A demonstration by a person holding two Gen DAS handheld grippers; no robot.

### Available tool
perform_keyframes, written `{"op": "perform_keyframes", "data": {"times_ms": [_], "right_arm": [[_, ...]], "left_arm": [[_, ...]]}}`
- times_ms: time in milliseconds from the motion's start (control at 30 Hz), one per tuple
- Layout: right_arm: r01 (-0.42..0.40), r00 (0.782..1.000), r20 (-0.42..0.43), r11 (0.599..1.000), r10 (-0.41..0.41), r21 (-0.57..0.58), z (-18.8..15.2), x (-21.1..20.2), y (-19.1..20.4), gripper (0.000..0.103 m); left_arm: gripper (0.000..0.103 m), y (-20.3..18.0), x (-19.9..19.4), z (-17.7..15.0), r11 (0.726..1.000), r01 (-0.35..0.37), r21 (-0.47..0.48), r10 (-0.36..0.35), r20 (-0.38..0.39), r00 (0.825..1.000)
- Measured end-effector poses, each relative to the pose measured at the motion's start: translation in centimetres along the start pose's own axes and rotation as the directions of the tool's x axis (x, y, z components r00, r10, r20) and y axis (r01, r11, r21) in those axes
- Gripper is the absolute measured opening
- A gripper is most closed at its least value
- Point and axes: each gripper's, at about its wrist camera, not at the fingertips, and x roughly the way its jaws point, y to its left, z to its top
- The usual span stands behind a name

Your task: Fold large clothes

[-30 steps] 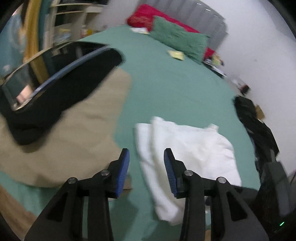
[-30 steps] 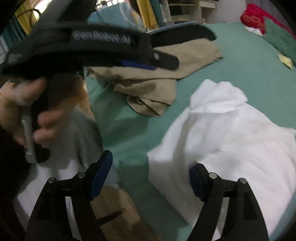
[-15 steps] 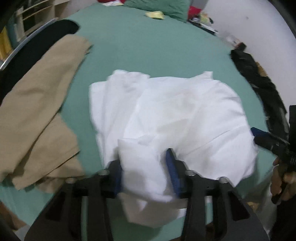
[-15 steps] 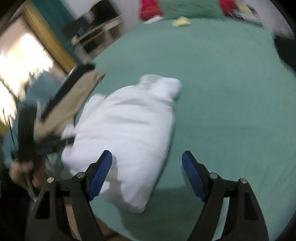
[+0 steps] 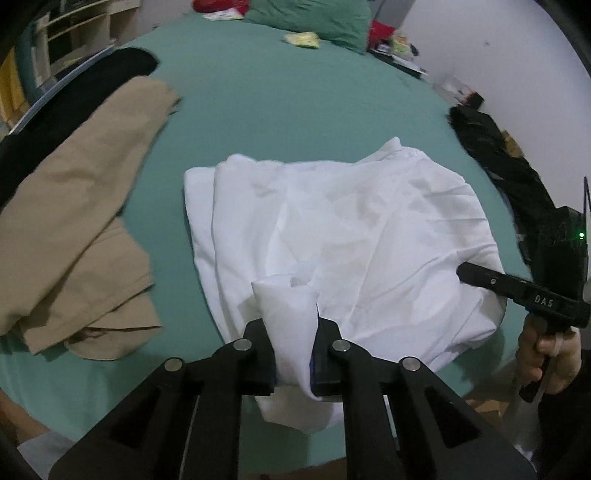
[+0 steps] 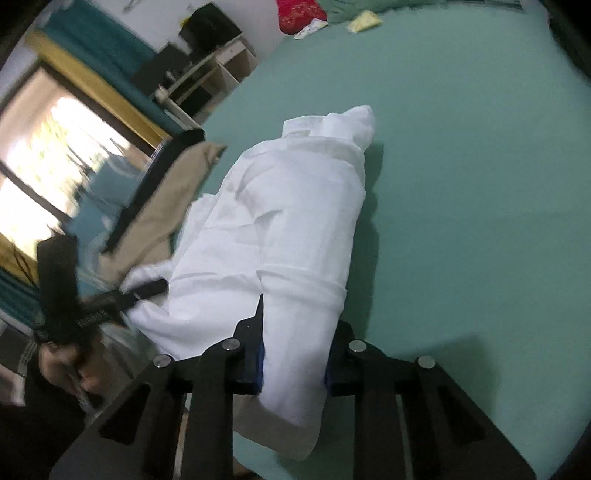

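One tan garment (image 5: 74,229) lies crumpled at the left edge of the bed (image 5: 295,107), partly over one black item (image 5: 70,99). One white garment (image 5: 343,236) lies at the near edge of the bed. The left gripper (image 5: 293,332) is clenched on a bunched fold of its near hem. The right gripper (image 6: 295,354), its jaws having just been closing, grasps the garment's right corner. Its side reads "DAS". Two pillows, one green (image 5: 314,18) and one red (image 5: 218,4), sit at the far edge.

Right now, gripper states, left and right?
Left gripper: jaws just closed, shut on the crumpled white cotton shirt.
Right gripper: jaws just closed, shut on the same shirt's other near corner.
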Motion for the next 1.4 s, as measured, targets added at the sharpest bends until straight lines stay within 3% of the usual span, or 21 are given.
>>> {"op": "perform_keyframes", "data": {"times_ms": [67, 200, 300, 367, 500, 600, 667, 767, 900, 1000, 1067, 1100, 1200, 1267, 1300, 1333, 1367, 1400], "right_arm": [[0.120, 0.993, 0.000, 0.988, -0.121, -0.097, 0.1, -2.3, 0.6, 0.022], [0.247, 0.968, 0.001, 0.957, -0.250, -0.154, -0.7, -6.1, -0.7, 0.022], [0.274, 0.961, -0.006, 0.951, -0.278, -0.144, -1.9, -8.0, -3.0, 0.022], [0.281, 0.958, -0.017, 0.951, -0.285, -0.133, -2.5, -8.5, -4.6, 0.023], [0.271, 0.961, -0.017, 0.955, -0.275, -0.117, -3.4, -7.8, -5.7, 0.028], [0.253, 0.967, -0.004, 0.962, -0.255, -0.098, -3.5, -7.3, -6.0, 0.033], [0.221, 0.975, 0.005, 0.972, -0.221, -0.079, -3.1, -7.2, -6.3, 0.038], [0.203, 0.979, 0.011, 0.977, -0.203, -0.069, -2.8, -7.6, -6.7, 0.043], [0.225, 0.973, 0.073, 0.969, -0.219, -0.103, -2.7, -9.1, -5.7, 0.055], [0.229, 0.969, 0.118, 0.968, -0.216, -0.105, -2.6, -10.7, -5.4, 0.062], [0.227, 0.962, 0.177, 0.970, -0.208, -0.091, -2.6, -12.3, -5.5, 0.064], [0.226, 0.959, 0.191, 0.971, -0.208, -0.080, -2.5, -12.4, -5.4, 0.066], [0.245, 0.949, 0.210, 0.969, -0.234, -0.029, -2.6, -13.1, -6.6, 0.067], [0.272, 0.942, 0.202, 0.962, -0.267, 0.001, -2.7, -13.0, -7.7, 0.068], [0.279, 0.940, 0.198, 0.960, -0.279, 0.025, -2.8, -12.9, -8.3, 0.068], [0.282, 0.938, 0.194, 0.958, -0.286, 0.047, -2.8, -12.8, -8.8, 0.068], [0.284, 0.937, 0.191, 0.957, -0.291, 0.062, -2.8, -12.8, -9.3, 0.068], [0.289, 0.936, 0.187, 0.954, -0.298, 0.075, -2.8, -12.7, -9.7, 0.068]], "left_arm": [[0.022, -1.4, -0.2, 0.2, 1.000, 0.011, 0.016, -0.011, 0.005, 1.000], [0.028, -5.9, -0.7, 1.0, 0.993, 0.051, 0.107, -0.055, 0.037, 0.998], [0.031, -9.1, 0.1, 2.0, 0.982, 0.104, 0.157, -0.112, 0.042, 0.993], [0.032, -11.2, 1.7, 2.5, 0.975, 0.106, 0.193, -0.109, 0.005, 0.994], [0.032, -13.1, 6.3, 3.5, 0.970, 0.012, 0.244, 0.007, -0.077, 0.997], [0.032, -11.9, 8.9, 4.0, 0.956, -0.131, 0.262, 0.161, -0.096, 0.982], [0.032, -9.8, 8.8, 4.4, 0.960, -0.199, 0.195, 0.214, -0.055, 0.975], [0.032, -7.0, 7.1, 4.8, 0.948, -0.313, 0.065, 0.312, 0.019, 0.950], [0.033, -6.1, 3.0, 5.0, 0.969, -0.245, -0.035, 0.247, 0.129, 0.960], [0.039, -7.8, 1.8, 5.0, 0.994, -0.107, 0.009, 0.105, 0.155, 0.982], [0.049, -9.0, 2.8, 4.9, 0.998, -0.038, 0.052, 0.033, 0.102, 0.994], [0.053, -9.7, 4.4, 4.7, 0.998, -0.003, 0.069, 0.001, 0.025, 1.000], [0.053, -10.1, 7.9, 3.7, 0.997, 0.011, 0.078, -0.002, -0.117, 0.993], [0.053, -10.1, 8.9, 2.8, 0.996, 0.010, 0.088, 0.001, -0.126, 0.992], [0.051, -10.5, 8.5, 2.6, 0.994, 0.001, 0.111, 0.011, -0.104, 0.995], [0.044, -10.7, 8.5, 2.6, 0.991, -0.006, 0.131, 0.019, -0.102, 0.995], [0.006, -10.8, 8.4, 2.5, 0.988, -0.011, 0.152, 0.027, -0.101, 0.995], [0.004, -10.8, 8.3, 2.4, 0.988, -0.006, 0.153, 0.021, -0.100, 0.995]]}}
